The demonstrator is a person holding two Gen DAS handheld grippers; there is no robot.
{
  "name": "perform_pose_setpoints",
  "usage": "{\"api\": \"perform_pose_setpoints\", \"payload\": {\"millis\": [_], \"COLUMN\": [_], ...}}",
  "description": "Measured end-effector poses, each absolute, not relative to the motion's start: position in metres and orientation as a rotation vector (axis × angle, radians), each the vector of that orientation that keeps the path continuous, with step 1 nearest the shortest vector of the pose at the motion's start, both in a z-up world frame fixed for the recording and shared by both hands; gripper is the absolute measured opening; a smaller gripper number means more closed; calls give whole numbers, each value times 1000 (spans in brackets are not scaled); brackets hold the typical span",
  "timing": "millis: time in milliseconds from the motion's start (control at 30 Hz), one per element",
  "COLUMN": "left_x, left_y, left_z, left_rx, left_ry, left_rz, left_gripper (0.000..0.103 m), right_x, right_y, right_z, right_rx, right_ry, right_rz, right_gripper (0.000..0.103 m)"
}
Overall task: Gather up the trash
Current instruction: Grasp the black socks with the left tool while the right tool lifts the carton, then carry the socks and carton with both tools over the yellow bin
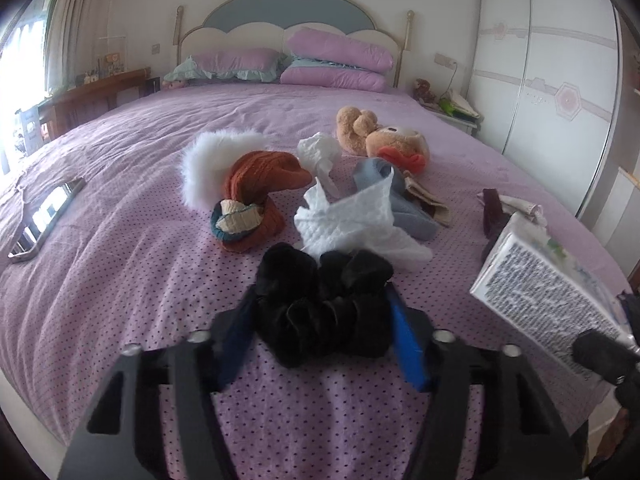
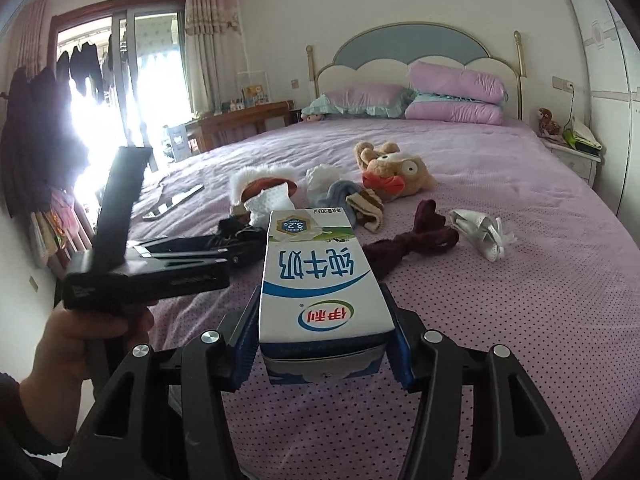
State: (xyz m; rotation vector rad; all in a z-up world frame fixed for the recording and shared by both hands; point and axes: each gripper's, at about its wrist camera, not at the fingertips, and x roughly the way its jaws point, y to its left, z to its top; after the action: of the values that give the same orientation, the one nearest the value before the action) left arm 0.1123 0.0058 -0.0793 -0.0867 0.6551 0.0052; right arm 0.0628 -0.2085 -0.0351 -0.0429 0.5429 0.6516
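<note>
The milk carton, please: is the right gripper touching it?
Touching. The right wrist view shows the milk carton clamped between both blue pads of the right gripper.

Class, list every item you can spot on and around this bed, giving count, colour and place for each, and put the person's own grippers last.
milk carton: 1, white and blue, held above bed
black scrunchie: 1, black, near edge
tissues: 2, white, mid-bed
knit hat: 1, rust with white fur, mid-bed
plush toy: 1, tan, behind tissues
maroon cloth: 1, right side
face mask: 1, white, beside maroon cloth
phone: 1, left edge
pillows: pink, at headboard
left gripper: around scrunchie
right gripper: gripping carton
</note>
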Motion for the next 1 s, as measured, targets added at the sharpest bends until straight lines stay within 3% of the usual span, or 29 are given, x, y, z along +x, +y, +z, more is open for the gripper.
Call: {"api": "perform_pose_setpoints", "payload": {"millis": [67,100,200,667,1000], "left_x": [111,110,105,63,53], "left_y": [7,8,10,-13,-70], "left_z": [-79,-79,-77,-47,-40], "left_rx": [-95,-107,-114,-79,-17], "left_ry": [656,655,645,558,549], "left_rz": [-7,-21,-49,-168,-294], "left_gripper": [38,27,20,18,18], "right_x": [62,62,62,47,10], "right_y": [-208,-208,-209,-223,-266], "right_z": [-34,-34,-34,-21,-6], "right_rx": [-46,-43,-25,8,20], "right_ry": [540,539,539,504,453], "right_rz": [645,645,642,606,478], "right_gripper": [53,53,53,53,53]}}
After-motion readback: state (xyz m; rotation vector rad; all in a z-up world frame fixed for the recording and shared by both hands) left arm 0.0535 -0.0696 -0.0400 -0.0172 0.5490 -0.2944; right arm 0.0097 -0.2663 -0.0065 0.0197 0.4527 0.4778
